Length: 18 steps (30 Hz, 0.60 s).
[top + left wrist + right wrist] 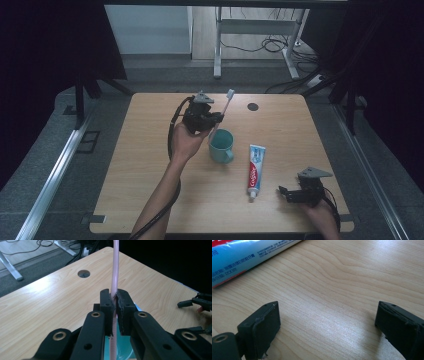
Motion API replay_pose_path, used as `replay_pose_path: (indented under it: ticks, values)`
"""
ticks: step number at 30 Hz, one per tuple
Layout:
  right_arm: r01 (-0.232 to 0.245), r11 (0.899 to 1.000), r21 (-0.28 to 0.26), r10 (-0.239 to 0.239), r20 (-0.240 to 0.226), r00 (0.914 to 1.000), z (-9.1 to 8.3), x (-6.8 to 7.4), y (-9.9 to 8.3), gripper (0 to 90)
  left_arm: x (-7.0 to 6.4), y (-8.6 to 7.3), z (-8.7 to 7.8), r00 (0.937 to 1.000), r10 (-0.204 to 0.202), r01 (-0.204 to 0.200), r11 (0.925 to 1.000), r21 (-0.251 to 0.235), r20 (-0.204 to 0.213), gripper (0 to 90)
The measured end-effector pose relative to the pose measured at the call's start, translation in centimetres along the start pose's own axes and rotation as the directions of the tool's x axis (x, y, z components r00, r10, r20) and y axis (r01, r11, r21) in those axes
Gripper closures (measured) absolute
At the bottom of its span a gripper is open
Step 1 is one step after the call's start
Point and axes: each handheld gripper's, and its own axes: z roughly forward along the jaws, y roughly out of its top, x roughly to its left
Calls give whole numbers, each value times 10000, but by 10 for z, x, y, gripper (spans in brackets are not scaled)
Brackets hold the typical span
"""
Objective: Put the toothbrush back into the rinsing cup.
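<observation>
Your left hand-held gripper (216, 119) clamps the pink toothbrush (226, 106) by its handle, bristles upward, its lower end inside the teal cup (221, 146) near the tabletop (150, 165) centre. Your right hand-held gripper (286, 192), jaws spread and empty, rests by the near right corner, just beside the toothpaste tube (255, 170).
</observation>
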Motion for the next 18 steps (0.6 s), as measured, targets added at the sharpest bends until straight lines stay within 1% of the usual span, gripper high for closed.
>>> replay_pose_path:
  ticks: [5,6,9,13,15,18]
  values:
    - [5,10000,2,-5,4,10000,0,0,0,57,-6,3,11,9998,169,-169,9999,-27,-48,840]
    - [5,10000,2,-5,4,10000,0,0,0,57,-6,3,11,9998,169,-169,9999,-27,-48,839]
    - [-2,10000,6,2,-14,10000,0,0,0,56,-8,3,19,9998,207,-208,9998,-75,-80,840]
    - [3,10000,10,-3,-16,10000,0,0,0,56,-7,0,24,9998,196,-197,9998,-94,-95,839]
    - [7,10000,10,-7,-19,10000,0,0,0,55,-6,-4,29,9998,143,-145,9998,-110,-122,840]
    - [17,10000,8,-17,-23,10000,0,0,0,55,-6,-7,31,9999,98,-100,9999,-139,-133,840]
